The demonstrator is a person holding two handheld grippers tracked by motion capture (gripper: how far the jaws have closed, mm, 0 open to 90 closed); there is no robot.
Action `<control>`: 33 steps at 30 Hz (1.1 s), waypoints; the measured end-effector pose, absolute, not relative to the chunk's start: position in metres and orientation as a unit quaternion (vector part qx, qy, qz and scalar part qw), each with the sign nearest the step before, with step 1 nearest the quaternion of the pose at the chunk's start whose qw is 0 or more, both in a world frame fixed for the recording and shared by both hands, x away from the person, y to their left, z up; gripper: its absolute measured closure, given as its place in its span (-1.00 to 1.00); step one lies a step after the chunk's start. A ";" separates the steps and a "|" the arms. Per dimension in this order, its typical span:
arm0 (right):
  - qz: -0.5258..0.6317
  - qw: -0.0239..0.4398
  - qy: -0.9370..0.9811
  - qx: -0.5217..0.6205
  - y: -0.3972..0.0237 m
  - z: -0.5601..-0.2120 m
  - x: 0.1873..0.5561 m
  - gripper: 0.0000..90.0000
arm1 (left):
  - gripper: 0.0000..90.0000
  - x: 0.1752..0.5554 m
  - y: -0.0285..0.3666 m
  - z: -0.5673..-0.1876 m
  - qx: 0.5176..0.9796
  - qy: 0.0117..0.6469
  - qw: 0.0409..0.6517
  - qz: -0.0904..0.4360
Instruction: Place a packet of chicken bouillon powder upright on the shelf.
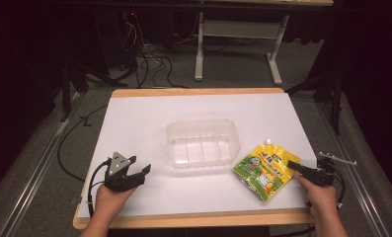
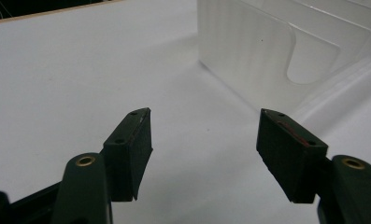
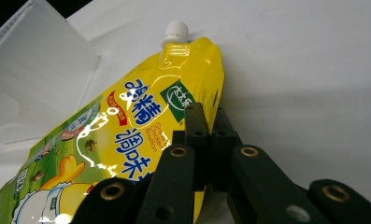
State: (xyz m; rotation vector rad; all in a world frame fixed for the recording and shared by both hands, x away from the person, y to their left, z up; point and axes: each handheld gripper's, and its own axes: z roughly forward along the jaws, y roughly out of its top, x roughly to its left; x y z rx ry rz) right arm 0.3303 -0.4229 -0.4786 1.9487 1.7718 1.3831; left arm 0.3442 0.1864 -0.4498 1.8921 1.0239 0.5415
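The right gripper (image 3: 205,122) has its jaws closed on the side edge of the yellow pouch (image 1: 262,169), whose long axis runs ahead and left toward its white cap (image 3: 176,31). The clear tray (image 1: 202,142) stands beyond, to the jaws' left. The left gripper (image 2: 204,154) rests low on the white surface (image 1: 144,118), jaws wide apart and empty, tray ahead-right.

The pouch (image 3: 127,130) runs off the right gripper view's lower left edge.

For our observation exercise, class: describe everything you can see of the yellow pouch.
The yellow pouch is a glossy, flexible plastic bag with a white screw cap at its top corner, printed with Chinese characters, a green logo and a cartoon figure. It lies flat on the white table, right of the clear tray. The right tongs are closed on its right edge.
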 end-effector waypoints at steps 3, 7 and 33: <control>0.471 0.096 0.596 0.643 -0.421 -0.472 0.328 1.00 | -0.19 0.345 0.186 -0.450 0.762 0.413 0.448 0.218; 0.485 0.120 0.600 0.624 -0.416 -0.459 0.324 1.00 | -0.19 0.344 0.185 -0.449 0.761 0.409 0.453 0.219; 0.551 0.282 0.612 0.492 -0.370 -0.373 0.288 1.00 | -0.18 0.343 0.188 -0.446 0.760 0.403 0.458 0.227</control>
